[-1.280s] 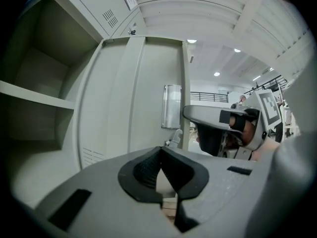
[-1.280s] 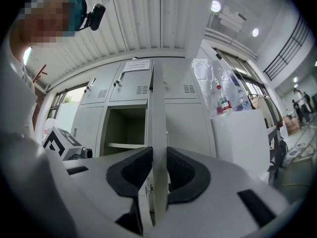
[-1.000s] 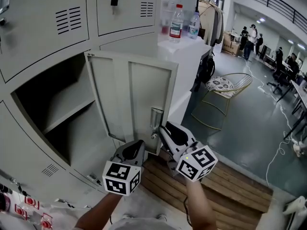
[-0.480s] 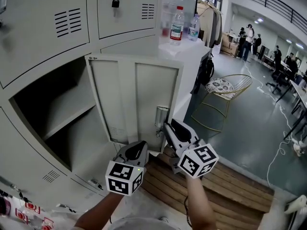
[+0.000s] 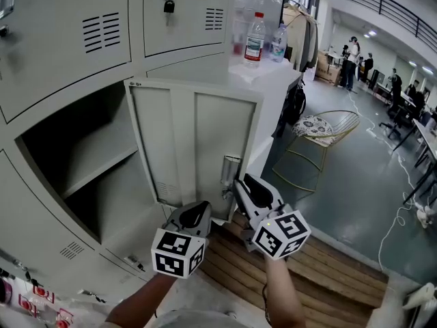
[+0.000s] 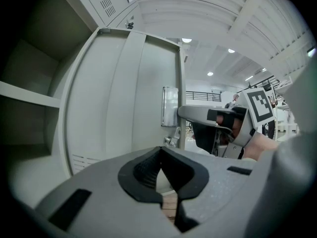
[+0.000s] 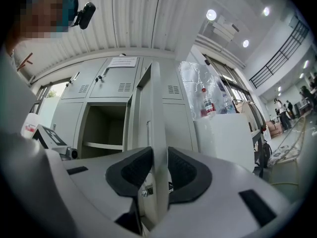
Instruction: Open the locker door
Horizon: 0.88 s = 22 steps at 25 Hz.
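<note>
The grey locker door (image 5: 198,149) stands swung out from its open compartment (image 5: 82,162), which has one shelf inside. My right gripper (image 5: 235,183) is shut on the door's free edge (image 7: 157,133), just below the metal latch plate (image 5: 230,169); both pads press on the sheet in the right gripper view (image 7: 158,175). My left gripper (image 5: 201,210) hangs below the door's lower edge, shut and holding nothing. In the left gripper view the left gripper (image 6: 161,182) faces the door's inner face (image 6: 119,98), with the right gripper (image 6: 185,114) at the door's edge.
Closed lockers surround the open one; a padlock (image 5: 168,4) hangs on the upper one. Two bottles (image 5: 254,36) stand on a white cabinet to the right of the door. A wooden pallet (image 5: 307,265) lies underfoot and a wire chair (image 5: 321,125) stands beyond. People stand far off.
The door has swung a little further out, its free edge shifting right together with my right gripper. The left gripper has barely moved.
</note>
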Available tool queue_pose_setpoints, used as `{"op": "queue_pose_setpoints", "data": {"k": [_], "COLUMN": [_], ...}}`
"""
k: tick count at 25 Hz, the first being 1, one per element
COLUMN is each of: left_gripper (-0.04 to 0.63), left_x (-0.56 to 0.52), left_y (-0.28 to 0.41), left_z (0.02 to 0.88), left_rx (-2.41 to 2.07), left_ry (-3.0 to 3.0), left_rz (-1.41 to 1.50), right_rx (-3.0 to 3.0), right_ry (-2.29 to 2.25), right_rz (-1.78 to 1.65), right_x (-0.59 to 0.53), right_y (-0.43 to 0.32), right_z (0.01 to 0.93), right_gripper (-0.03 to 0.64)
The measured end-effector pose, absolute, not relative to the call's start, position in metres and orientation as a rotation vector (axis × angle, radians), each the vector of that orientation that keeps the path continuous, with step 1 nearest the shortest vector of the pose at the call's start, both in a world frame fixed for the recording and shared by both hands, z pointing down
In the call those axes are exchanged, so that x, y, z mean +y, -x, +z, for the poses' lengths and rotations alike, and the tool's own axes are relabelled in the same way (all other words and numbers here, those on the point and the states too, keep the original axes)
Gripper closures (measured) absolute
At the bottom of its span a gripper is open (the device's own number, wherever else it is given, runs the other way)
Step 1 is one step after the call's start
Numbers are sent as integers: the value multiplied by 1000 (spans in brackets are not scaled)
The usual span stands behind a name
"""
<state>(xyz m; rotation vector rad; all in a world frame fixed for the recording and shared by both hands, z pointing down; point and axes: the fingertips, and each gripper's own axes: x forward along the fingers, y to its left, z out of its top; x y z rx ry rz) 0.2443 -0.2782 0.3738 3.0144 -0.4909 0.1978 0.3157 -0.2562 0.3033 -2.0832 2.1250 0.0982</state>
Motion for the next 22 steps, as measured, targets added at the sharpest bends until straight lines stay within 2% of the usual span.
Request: {"op": "queue_pose_setpoints", "data": {"k": [22], "left_gripper": [589], "left_x": [-256], "left_y": [-224], "left_z": [367], "left_rx": [-687], "left_ry": [-2950], "left_rz": [150], "right_rx": [2225], "right_ry": [1960], "right_rz": [178], "right_x": [-210], "right_y": [-283], "right_z": [277], "right_gripper": [520]}}
